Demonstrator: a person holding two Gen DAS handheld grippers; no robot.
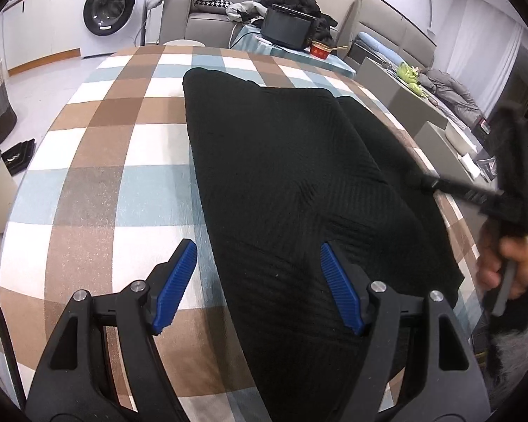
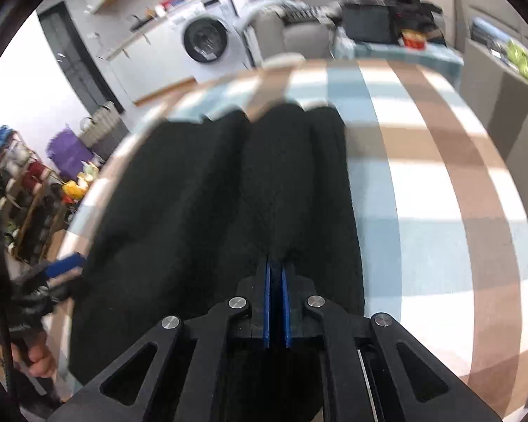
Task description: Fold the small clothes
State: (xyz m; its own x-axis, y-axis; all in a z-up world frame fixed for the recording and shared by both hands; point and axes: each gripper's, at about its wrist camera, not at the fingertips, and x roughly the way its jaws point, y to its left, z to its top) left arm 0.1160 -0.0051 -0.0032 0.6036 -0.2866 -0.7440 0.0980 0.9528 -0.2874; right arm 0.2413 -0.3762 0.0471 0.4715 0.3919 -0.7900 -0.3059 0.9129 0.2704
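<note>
The right gripper (image 2: pixel 276 274) has its jaws clamped on the black garment's (image 1: pixel 299 183) edge — the left gripper (image 1: pixel 258 274) hangs with jaws apart over the checked cloth (image 1: pixel 98 183).

The right gripper (image 2: pixel 277 274) has its blue fingers (image 2: pixel 267 302) pressed together on a raised fold of the black knit garment (image 2: pixel 179 211), which lies in long ridges across the checked brown, white and pale blue surface (image 2: pixel 440 183). At the left edge, blurred, the left gripper (image 2: pixel 65 263) shows one blue finger beside the garment's side, a hand (image 2: pixel 35 358) below it. Beyond the surface stand a white washing machine (image 2: pixel 207 40) and a grey sofa (image 2: pixel 299 35)
</note>
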